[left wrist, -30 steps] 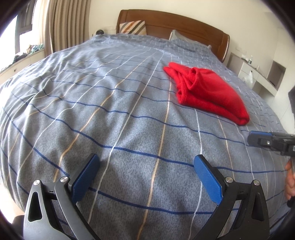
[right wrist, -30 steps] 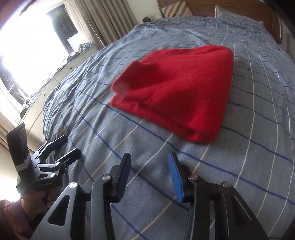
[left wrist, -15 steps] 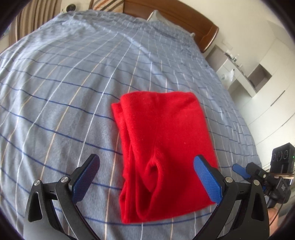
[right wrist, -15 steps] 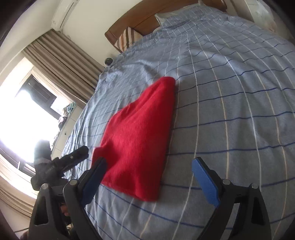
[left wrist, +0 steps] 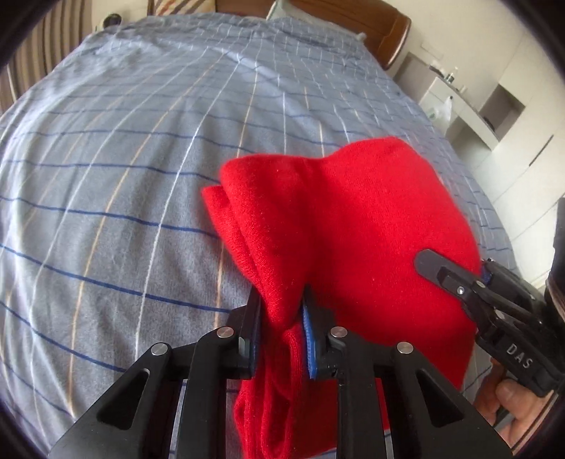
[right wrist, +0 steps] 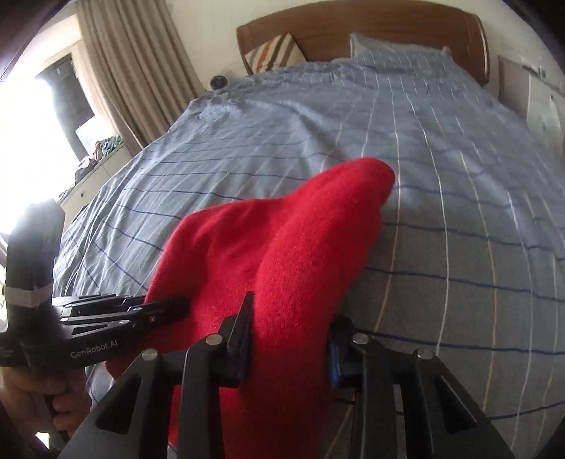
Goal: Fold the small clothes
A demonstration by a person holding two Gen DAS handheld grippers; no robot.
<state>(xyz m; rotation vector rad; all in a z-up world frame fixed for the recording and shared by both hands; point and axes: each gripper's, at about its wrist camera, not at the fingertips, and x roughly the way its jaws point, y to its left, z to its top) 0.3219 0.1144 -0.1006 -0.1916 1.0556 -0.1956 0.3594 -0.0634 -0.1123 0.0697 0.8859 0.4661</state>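
Note:
A folded red knit garment (left wrist: 346, 226) lies on the blue-grey checked bedspread (left wrist: 123, 159), its near edge lifted. My left gripper (left wrist: 280, 317) is shut on the garment's near left edge, cloth bunched between the blue pads. My right gripper (right wrist: 287, 332) is shut on the near right edge of the same garment (right wrist: 282, 247). The right gripper also shows at the lower right of the left wrist view (left wrist: 459, 282), and the left gripper at the lower left of the right wrist view (right wrist: 148, 310).
A wooden headboard (right wrist: 370, 31) with pillows (right wrist: 275, 53) stands at the far end. White shelves (left wrist: 469, 102) stand right of the bed. Curtains (right wrist: 134, 70) and a bright window lie to the left.
Both grippers were open above the garment half a second ago; now both have closed on its near edge and raised it slightly.

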